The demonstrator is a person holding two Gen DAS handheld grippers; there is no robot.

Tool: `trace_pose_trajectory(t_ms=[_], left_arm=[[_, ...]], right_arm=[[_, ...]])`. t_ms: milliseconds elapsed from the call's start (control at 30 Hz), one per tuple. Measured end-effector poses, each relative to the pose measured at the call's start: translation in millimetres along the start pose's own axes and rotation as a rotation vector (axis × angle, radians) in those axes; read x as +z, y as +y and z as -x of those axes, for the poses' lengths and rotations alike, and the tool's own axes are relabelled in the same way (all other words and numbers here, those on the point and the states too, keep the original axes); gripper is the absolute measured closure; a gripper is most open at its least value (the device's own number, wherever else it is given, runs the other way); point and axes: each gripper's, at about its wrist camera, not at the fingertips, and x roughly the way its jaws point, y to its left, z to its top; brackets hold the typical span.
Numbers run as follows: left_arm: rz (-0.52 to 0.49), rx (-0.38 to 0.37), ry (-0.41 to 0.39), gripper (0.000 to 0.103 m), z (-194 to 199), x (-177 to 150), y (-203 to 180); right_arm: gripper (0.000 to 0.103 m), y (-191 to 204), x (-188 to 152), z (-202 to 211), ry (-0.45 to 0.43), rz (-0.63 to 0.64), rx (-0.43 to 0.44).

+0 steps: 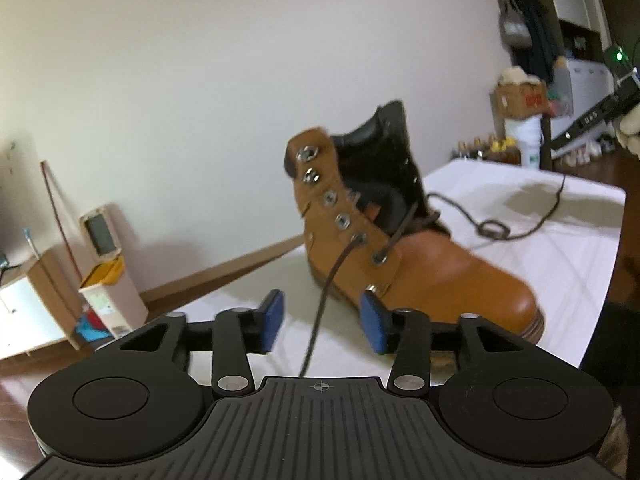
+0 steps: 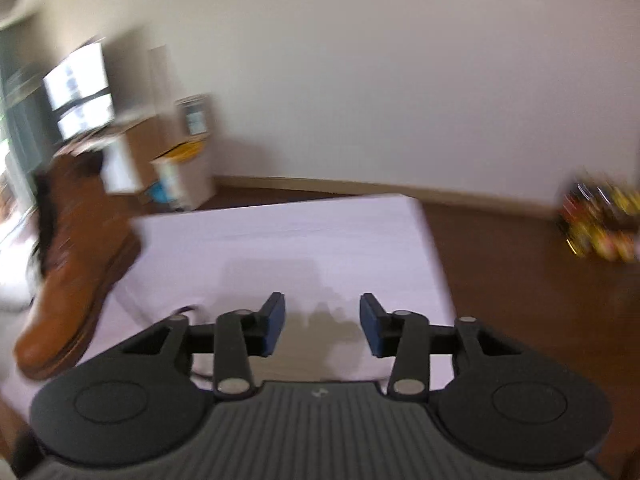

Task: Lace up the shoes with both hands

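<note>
with the left gripper open around the loose lace and the right gripper open over bare cloth, the boot mid-frame could lose its threading if that slack lace slips away.

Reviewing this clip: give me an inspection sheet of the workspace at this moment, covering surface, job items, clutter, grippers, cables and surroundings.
Surface: table under a white cloth, with a grey patch near its far end.
Job's things: tan boot upright on the cloth; brown lace threaded through the lower eyelets only, upper eyelets empty.
Clutter: nothing seen on the cloth besides the boot and lace.
Grippers: left gripper open, one lace strand running loose between its blue pads; right gripper open, nothing between its pads, boot off to its left.
Cables: none seen; the other lace end trails in a loop across the cloth.
Surroundings: white wall, wooden floor, lidded bin, cardboard box.
</note>
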Motion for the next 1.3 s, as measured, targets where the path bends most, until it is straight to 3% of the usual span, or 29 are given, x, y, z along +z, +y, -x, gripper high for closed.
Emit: trace_pose_trajectory(t_ms=[200, 467, 500, 567, 600, 700, 867, 1000, 1067, 1100, 1300], left_arm=[[0.012, -0.016, -0.036, 0.032, 5, 4, -15], [-0.004, -0.056, -0.014, 0.031, 1, 2, -34], [-0.007, -0.057, -0.015, 0.031, 0, 1, -36], [-0.01, -0.061, -0.022, 0.031, 0, 0, -40], [-0.012, -0.063, -0.028, 0.031, 1, 1, -42], [-0.01, -0.088, -0.048, 0.031, 3, 3, -48], [-0.031, -0.18, -0.066, 0.031, 3, 18, -65], [-0.042, -0.273, -0.097, 0.034, -4, 38, -82], [-0.03, -0.321, -0.097, 0.057, -11, 49, -86], [-0.025, -0.343, -0.093, 0.074, -14, 53, -87], [-0.044, -0.36, -0.129, 0.073, -21, 64, -97]], right_arm=[[0.058, -29, -11, -24, 0.112, -0.132, -0.012], [0.062, -31, -29, -49, 0.118, -0.175, 0.021], [0.066, -31, -30, -53, 0.125, -0.175, 0.023], [0.094, -33, -33, -53, 0.129, -0.174, 0.032], [0.1, -34, -34, -50, 0.121, -0.176, 0.038], [0.1, -27, -31, -36, 0.082, -0.154, 0.061], [0.1, 20, -9, -8, 0.016, 0.005, 0.172], [0.1, 86, 9, 9, -0.007, 0.272, 0.334], [0.1, 119, 12, 15, -0.001, 0.386, 0.406], [0.1, 133, 13, 17, 0.009, 0.433, 0.438], [0.1, 196, 10, 24, 0.055, 0.595, 0.545]])
